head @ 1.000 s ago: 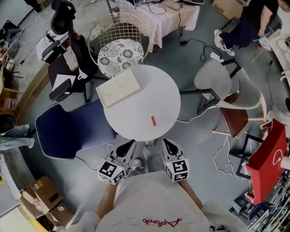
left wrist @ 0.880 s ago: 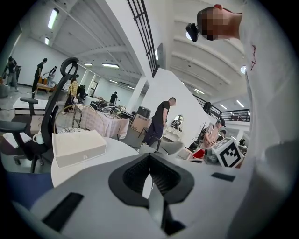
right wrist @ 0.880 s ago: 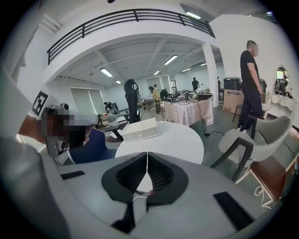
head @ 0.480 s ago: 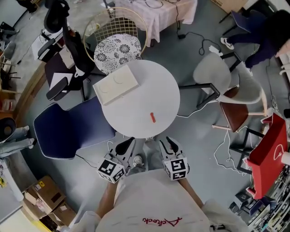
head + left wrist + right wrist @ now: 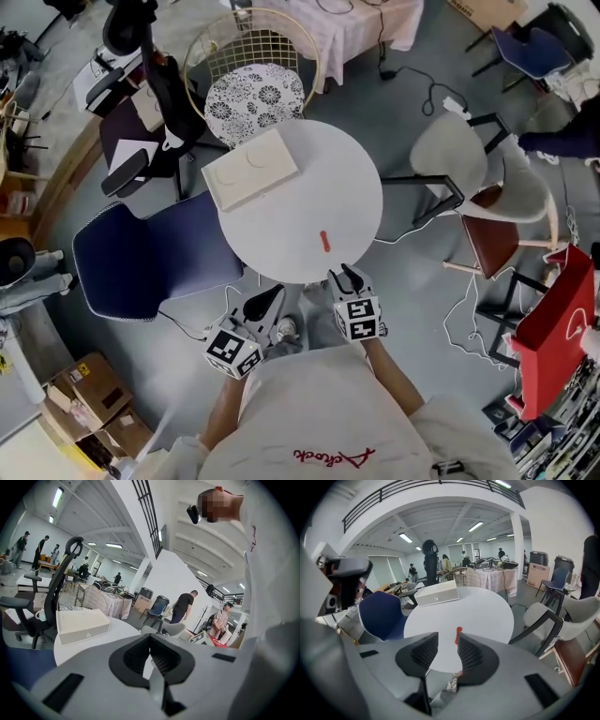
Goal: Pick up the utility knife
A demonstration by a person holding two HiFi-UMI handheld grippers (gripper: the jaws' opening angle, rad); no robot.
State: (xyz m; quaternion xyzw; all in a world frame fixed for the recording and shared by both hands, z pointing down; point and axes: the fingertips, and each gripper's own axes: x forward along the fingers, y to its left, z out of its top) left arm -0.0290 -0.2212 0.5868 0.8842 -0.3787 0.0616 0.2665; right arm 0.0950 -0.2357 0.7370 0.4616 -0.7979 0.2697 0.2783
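Note:
The red utility knife (image 5: 324,241) lies on the round white table (image 5: 328,178), toward its near edge. My right gripper (image 5: 346,274) hovers at that near edge, just short of the knife, open with nothing between its jaws. In the right gripper view the knife (image 5: 458,635) shows through the gap of the right gripper (image 5: 448,637), farther out on the table (image 5: 483,606). My left gripper (image 5: 272,298) is held off the table's near left edge, its jaws closed together and empty; the left gripper (image 5: 150,640) faces across the table.
A flat white box (image 5: 250,169) lies on the table's far left. A blue chair (image 5: 150,258) stands to the left, a wire chair with a patterned cushion (image 5: 253,94) behind, a white chair (image 5: 450,155) and a brown seat (image 5: 492,244) to the right. Cables trail on the floor.
My right gripper has moved forward to the table's near edge, closer to the knife, and its jaws now stand apart. The left gripper has stayed put. A person at the far right has walked off.

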